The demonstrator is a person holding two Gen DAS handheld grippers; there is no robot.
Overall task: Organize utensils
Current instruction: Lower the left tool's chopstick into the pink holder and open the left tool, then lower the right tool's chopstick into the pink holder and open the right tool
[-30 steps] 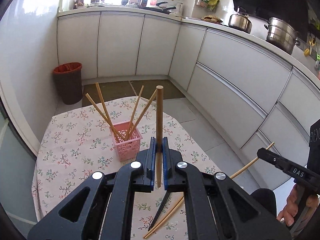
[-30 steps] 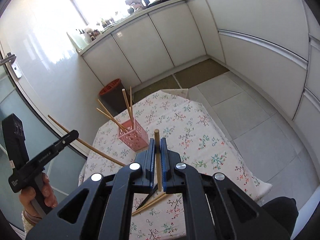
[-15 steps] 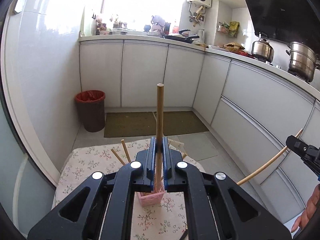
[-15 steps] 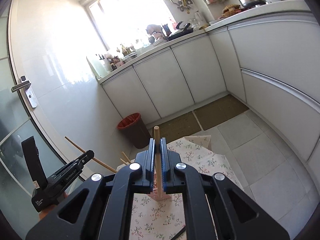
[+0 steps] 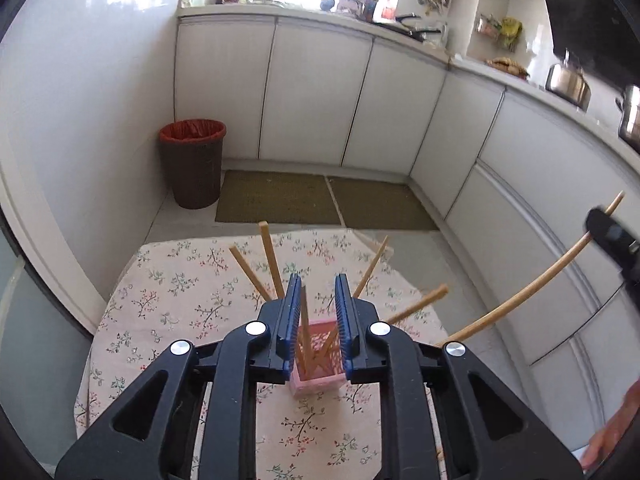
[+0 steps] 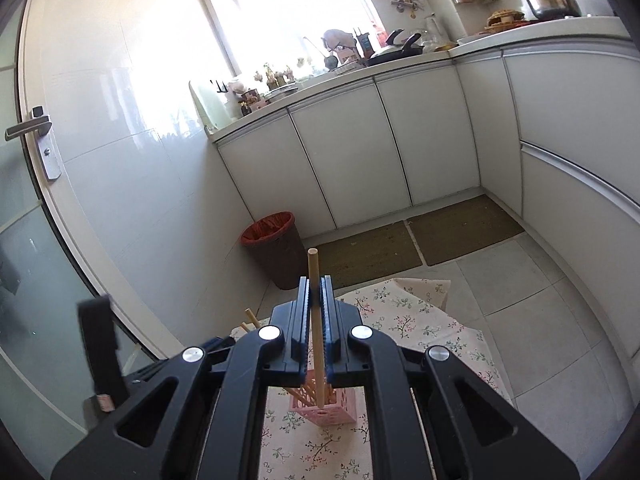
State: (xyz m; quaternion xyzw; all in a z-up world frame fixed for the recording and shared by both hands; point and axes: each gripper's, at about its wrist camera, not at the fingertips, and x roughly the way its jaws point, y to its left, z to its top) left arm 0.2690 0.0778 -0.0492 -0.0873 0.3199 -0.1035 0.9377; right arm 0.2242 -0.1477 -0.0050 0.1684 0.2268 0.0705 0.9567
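Observation:
A pink slotted basket (image 5: 318, 376) stands on the floral tablecloth (image 5: 168, 304) with several wooden chopsticks (image 5: 270, 258) leaning out of it. My left gripper (image 5: 318, 320) is open right above the basket; a chopstick (image 5: 305, 320) stands loose between its jaws with its lower end in the basket. My right gripper (image 6: 316, 320) is shut on a wooden chopstick (image 6: 314, 280), whose lower tip reaches the basket's (image 6: 332, 410) rim. The right gripper (image 5: 612, 236) with its chopstick (image 5: 520, 296) also shows in the left wrist view.
A brown bin with a red liner (image 5: 193, 162) stands on the floor beyond the table, next to two mats (image 5: 280, 198). White cabinets (image 5: 320, 92) run along the back and right. A glass door with a handle (image 6: 40, 136) is at the left.
My left gripper has opened and let its chopstick drop into the basket. Both grippers tilted up, then down over the basket. The right chopstick's tip now reaches the basket.

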